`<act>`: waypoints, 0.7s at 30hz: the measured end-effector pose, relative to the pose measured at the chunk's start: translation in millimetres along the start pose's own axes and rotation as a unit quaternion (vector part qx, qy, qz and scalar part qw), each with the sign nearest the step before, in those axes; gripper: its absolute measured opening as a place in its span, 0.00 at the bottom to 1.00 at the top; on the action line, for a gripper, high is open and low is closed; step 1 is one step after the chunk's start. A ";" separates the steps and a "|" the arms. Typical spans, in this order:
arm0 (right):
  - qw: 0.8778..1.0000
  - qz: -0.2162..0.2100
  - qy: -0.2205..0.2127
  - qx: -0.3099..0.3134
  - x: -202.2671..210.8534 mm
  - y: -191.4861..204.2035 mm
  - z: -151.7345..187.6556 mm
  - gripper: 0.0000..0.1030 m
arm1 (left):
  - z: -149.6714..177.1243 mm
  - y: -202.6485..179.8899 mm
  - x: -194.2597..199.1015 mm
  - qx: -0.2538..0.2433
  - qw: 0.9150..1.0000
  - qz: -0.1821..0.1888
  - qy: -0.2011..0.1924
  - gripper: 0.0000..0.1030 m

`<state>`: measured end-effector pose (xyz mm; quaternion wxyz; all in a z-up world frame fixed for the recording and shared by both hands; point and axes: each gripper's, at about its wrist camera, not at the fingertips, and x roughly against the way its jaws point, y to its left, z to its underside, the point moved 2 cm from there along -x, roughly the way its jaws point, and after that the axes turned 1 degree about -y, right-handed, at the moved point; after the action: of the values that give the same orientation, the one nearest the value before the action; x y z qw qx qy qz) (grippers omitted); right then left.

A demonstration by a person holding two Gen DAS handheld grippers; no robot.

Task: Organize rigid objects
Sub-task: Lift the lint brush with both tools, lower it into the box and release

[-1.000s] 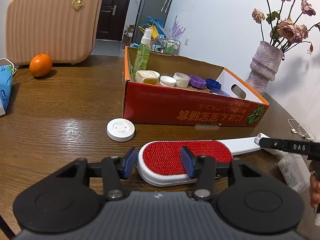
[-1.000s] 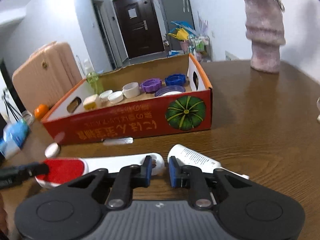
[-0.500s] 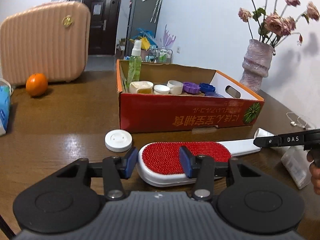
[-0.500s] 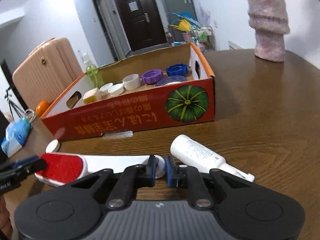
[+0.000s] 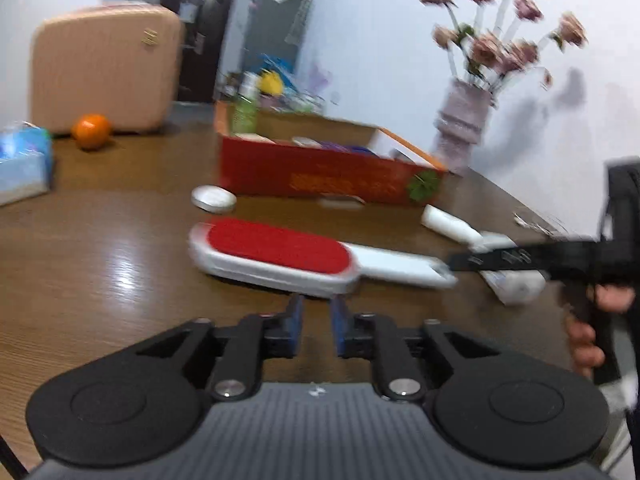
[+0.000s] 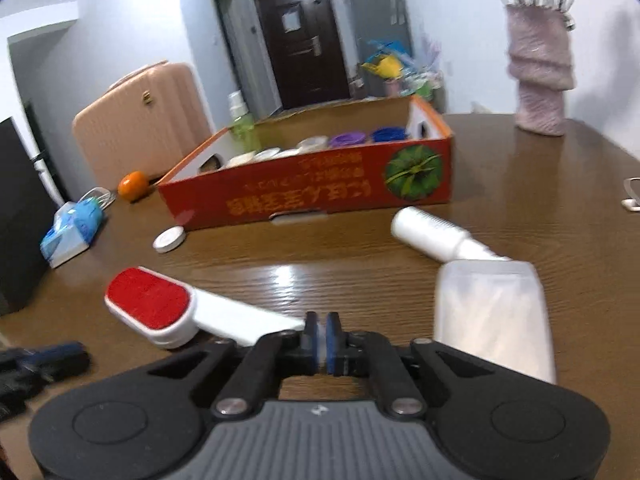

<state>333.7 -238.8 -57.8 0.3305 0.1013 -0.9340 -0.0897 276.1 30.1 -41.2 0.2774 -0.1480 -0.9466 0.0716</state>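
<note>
Red lint brush (image 6: 160, 306), seemingly right-tool-clamped (image 6: 320, 338).

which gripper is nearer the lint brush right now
Right. The right gripper is shut on the lint brush handle end; the left gripper sits just short of the brush's near edge, not touching.

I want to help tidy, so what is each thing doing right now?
Lint brush: red side up, held by its handle end.
Right gripper: shut on that handle.
Left gripper: slightly open, empty.
Box: open at the top, lids inside.
Spray bottle: upright in the box.
White bottle: lying on its side.
</note>
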 end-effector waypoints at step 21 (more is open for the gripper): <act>0.996 -0.041 0.031 -0.070 -18.0 -15.6 4.5 0.14 | -45.7 66.6 -82.0 0.058 0.998 0.009 0.033 0.54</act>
<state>346.6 -248.9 -75.7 0.3617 0.1188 -0.9097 -0.1656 382.9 69.3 -58.9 0.3163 -0.1427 -0.9296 0.1244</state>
